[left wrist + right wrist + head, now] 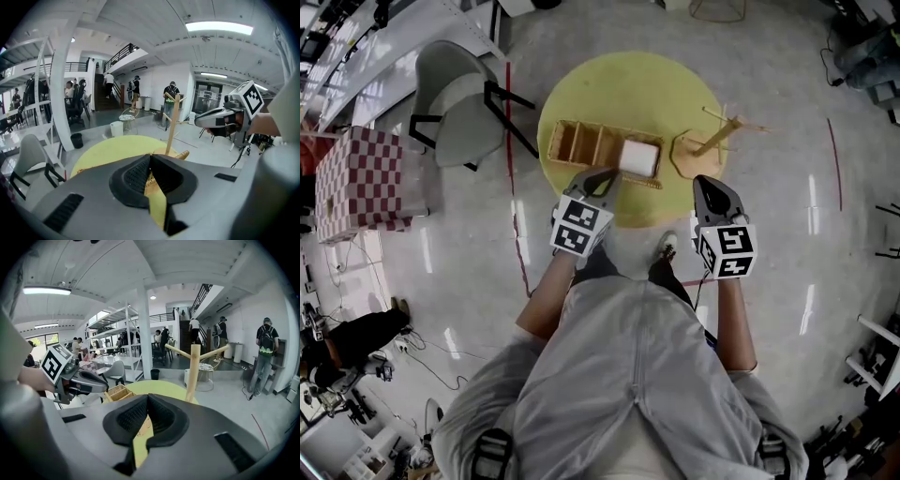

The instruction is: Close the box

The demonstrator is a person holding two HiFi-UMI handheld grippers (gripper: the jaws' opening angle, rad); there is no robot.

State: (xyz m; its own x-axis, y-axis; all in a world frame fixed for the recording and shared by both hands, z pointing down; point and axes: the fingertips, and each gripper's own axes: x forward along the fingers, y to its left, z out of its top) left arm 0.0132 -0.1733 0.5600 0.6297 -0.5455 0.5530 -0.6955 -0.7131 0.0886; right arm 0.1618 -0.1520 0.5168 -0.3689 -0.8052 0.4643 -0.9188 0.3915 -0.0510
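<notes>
A long wicker box (592, 145) with several compartments lies on the round yellow table (628, 84). A white square piece (639, 157) sits at its right end. My left gripper (605, 176) hovers at the box's near edge, just left of the white piece, jaws shut and empty. My right gripper (705, 183) hangs over the table's near right rim, also shut on nothing. In the left gripper view the pads (150, 159) meet, and only a sliver of wicker shows behind them. In the right gripper view the pads (147, 399) meet too, with the box (117, 392) to the left.
A wooden branched stand (712, 141) on a flat base stands right of the box, close ahead of my right gripper. A grey chair (459, 103) and a red-checked cube (361, 178) stand on the floor to the left. People stand far off in the hall.
</notes>
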